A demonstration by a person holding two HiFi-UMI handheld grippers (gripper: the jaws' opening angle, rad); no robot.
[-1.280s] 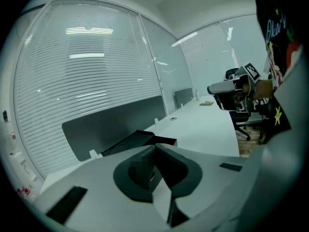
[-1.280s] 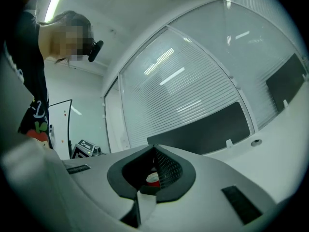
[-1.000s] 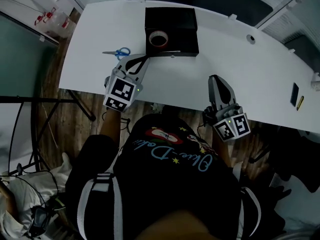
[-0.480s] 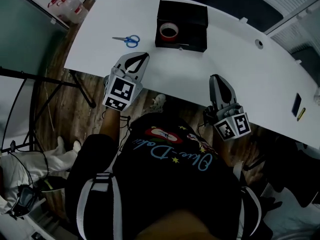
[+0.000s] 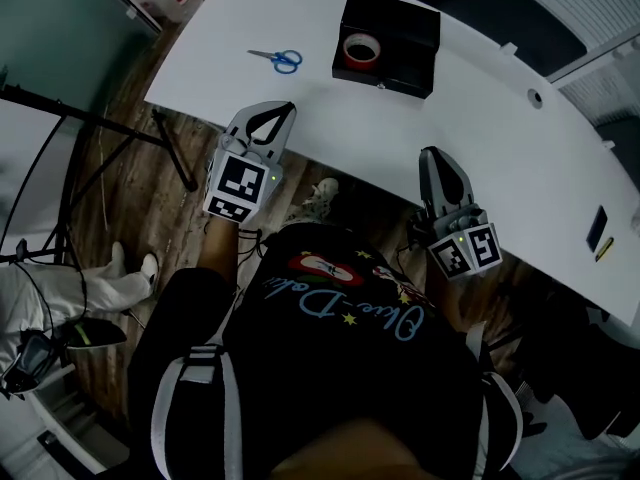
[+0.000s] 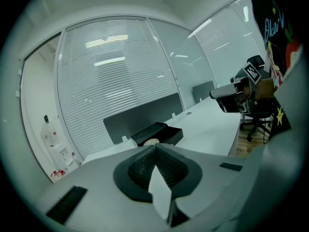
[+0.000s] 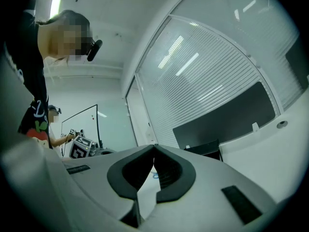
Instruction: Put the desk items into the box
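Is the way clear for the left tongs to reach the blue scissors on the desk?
Probably yes. The scissors lie alone on bare desk just ahead of the left tongs, nothing between; the box sits off to one side. The tongs are shut, so open them first.

Counted 1 desk (image 5: 490,143), 1 box (image 5: 410,36), 1 tape roll (image 5: 361,50), 1 scissors (image 5: 279,60) and 2 grippers: left gripper (image 5: 287,109), right gripper (image 5: 430,154).

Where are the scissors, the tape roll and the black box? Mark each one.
scissors (image 5: 288,63): head view, on the blue handles.
tape roll (image 5: 360,64): head view, on the ring's near wall.
black box (image 5: 402,82): head view, on its front wall.
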